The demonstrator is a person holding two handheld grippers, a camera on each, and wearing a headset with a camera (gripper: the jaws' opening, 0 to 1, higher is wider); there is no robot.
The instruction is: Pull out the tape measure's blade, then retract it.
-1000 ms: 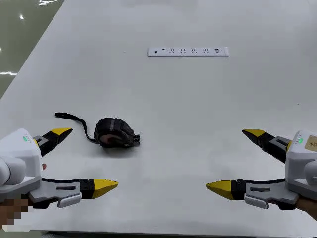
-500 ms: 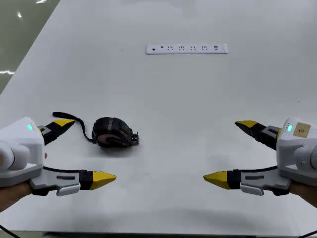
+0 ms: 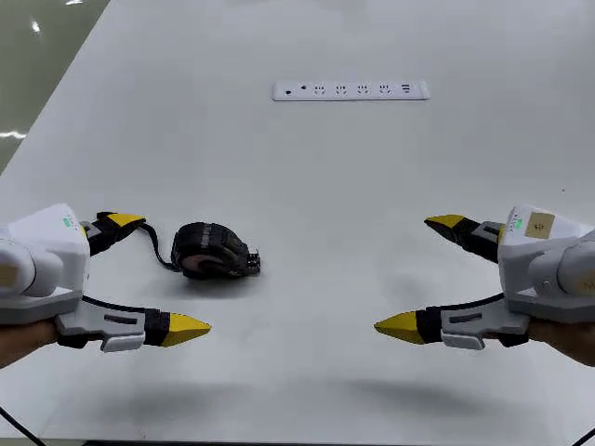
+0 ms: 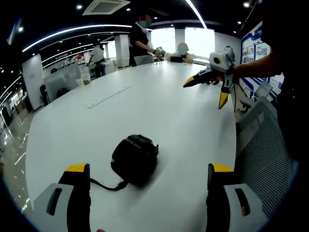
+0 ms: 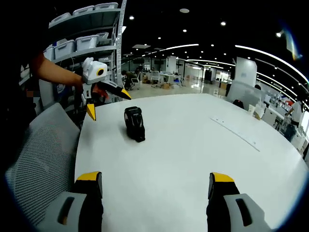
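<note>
Presently, the left gripper [image 3: 163, 274], just beside the black round tape measure [image 3: 216, 251], and the right gripper [image 3: 409, 274], well apart from it, have fingers [image 3: 181, 327] spread wide.

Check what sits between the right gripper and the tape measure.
Nothing does: only bare white table lies between the right gripper and the tape measure, as the head view and the right gripper view show.
</note>
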